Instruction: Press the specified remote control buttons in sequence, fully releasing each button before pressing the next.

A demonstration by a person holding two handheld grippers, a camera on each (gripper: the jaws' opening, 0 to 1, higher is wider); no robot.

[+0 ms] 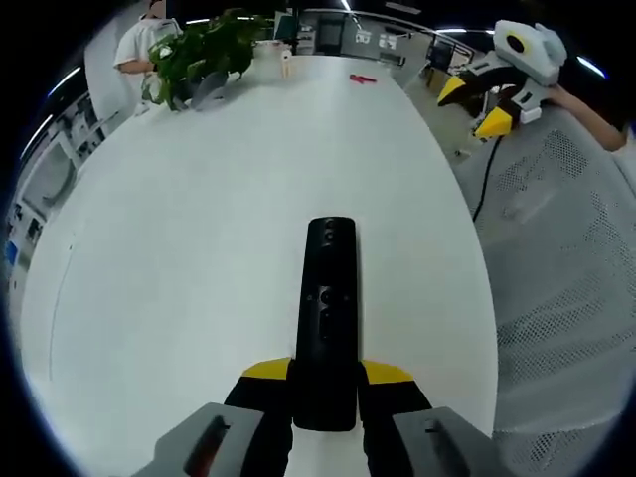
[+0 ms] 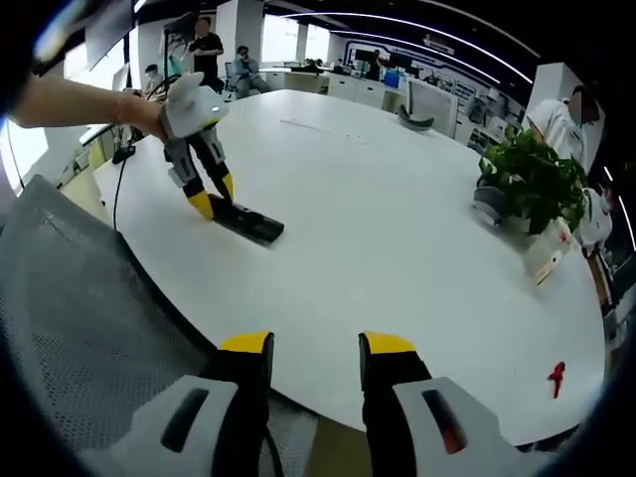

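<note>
A black remote (image 1: 328, 298) lies lengthwise on the white table (image 1: 199, 248), its near end clamped between the yellow-tipped jaws of my left gripper (image 1: 327, 373). From the right gripper view, a hand holds that left gripper (image 2: 214, 197) tilted down onto the remote (image 2: 248, 223) at the table's left side. My right gripper (image 2: 316, 348) stands open over the table's near edge, far from the remote, with nothing between its jaws. It also hangs open beyond the table's edge at the upper right of the left gripper view, right gripper (image 1: 475, 107).
A potted plant (image 1: 204, 50) (image 2: 532, 179) stands at the table's far side, with a small white bottle (image 1: 286, 62) near it. A small red object (image 1: 363, 79) (image 2: 556, 376) lies by the edge. A grey mesh chair (image 1: 566, 258) (image 2: 89, 318) sits beside the table. People stand in the background.
</note>
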